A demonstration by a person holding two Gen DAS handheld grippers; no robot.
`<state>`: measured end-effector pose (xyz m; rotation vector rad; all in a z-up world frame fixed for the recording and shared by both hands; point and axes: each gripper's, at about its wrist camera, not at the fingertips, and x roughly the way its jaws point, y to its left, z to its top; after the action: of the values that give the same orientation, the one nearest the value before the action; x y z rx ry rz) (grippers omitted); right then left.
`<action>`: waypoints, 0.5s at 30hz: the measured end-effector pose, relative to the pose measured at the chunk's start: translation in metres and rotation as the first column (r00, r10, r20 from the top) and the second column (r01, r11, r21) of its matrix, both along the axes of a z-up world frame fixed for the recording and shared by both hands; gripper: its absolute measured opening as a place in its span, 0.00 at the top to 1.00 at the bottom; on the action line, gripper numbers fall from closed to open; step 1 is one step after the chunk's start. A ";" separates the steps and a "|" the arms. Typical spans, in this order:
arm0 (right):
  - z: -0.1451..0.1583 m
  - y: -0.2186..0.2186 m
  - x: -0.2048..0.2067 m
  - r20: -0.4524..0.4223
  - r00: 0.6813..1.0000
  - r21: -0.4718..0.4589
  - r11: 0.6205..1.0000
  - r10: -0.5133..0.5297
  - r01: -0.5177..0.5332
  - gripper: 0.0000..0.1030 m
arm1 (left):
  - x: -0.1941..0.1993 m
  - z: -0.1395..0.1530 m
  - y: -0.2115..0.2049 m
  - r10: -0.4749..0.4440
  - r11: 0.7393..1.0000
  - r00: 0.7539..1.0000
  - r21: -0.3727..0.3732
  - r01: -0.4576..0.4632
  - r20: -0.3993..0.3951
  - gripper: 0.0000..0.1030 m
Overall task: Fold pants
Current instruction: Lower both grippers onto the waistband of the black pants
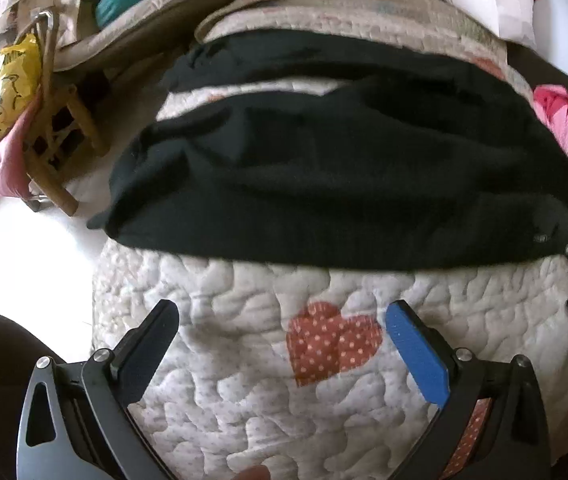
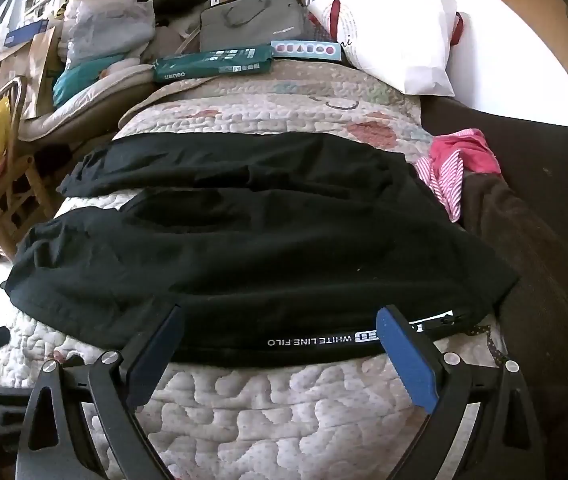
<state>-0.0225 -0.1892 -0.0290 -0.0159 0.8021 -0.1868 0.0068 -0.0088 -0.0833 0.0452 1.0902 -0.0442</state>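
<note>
While the black fabric pants [image 2: 244, 248] lie spread flat across the white quilted bedspread [image 2: 268, 408], both grippers hang over it with jaws fully released and nothing between them. Ahead of the left gripper [image 1: 280, 320], the pants' near edge lies well beyond the fingertips, and a red dotted heart patch [image 1: 331, 340] sits between the jaws. Just past the right gripper [image 2: 280, 320], the lettered waistband [image 2: 311, 340] crosses the gap between the fingertips, though contact cannot be told.
</note>
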 end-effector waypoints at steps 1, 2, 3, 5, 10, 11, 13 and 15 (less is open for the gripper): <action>0.001 0.000 0.000 0.001 1.000 0.001 1.000 0.000 0.000 0.04 | -0.001 -0.002 0.000 0.001 1.000 1.000 -0.003 -0.001 -0.006 0.00; 0.002 0.000 0.000 0.003 1.000 0.002 1.000 -0.001 0.001 0.04 | -0.001 -0.002 0.000 0.007 1.000 1.000 -0.007 -0.007 -0.004 0.00; 0.003 0.000 0.000 0.005 1.000 0.004 1.000 -0.002 0.002 0.04 | -0.002 -0.003 0.000 0.014 1.000 1.000 -0.014 -0.014 -0.005 0.00; 0.004 -0.002 -0.002 0.010 1.000 0.007 1.000 -0.003 0.003 0.04 | -0.003 -0.004 0.003 0.027 0.999 1.000 -0.033 -0.027 -0.016 0.00; 0.006 -0.004 -0.004 0.019 1.000 0.015 1.000 -0.010 0.009 0.04 | -0.006 -0.003 0.010 0.018 0.998 0.999 -0.057 -0.020 -0.030 0.00; 0.007 -0.004 -0.004 0.020 1.000 0.016 1.000 -0.010 0.010 0.04 | -0.007 -0.003 0.009 0.013 0.999 0.999 -0.051 -0.015 -0.032 0.00; 0.008 -0.005 -0.004 0.023 1.000 0.018 1.000 -0.011 0.011 0.04 | -0.004 0.000 0.008 -0.001 0.999 0.999 -0.040 -0.001 -0.038 0.00; 0.009 -0.006 -0.005 0.027 1.000 0.021 1.000 -0.012 0.011 0.04 | -0.004 0.005 0.008 -0.011 0.999 0.999 -0.032 0.010 -0.033 0.03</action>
<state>-0.0271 -0.1951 -0.0199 0.0108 0.7774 -0.1889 0.0032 -0.0011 -0.0780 0.0221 1.1219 -0.0718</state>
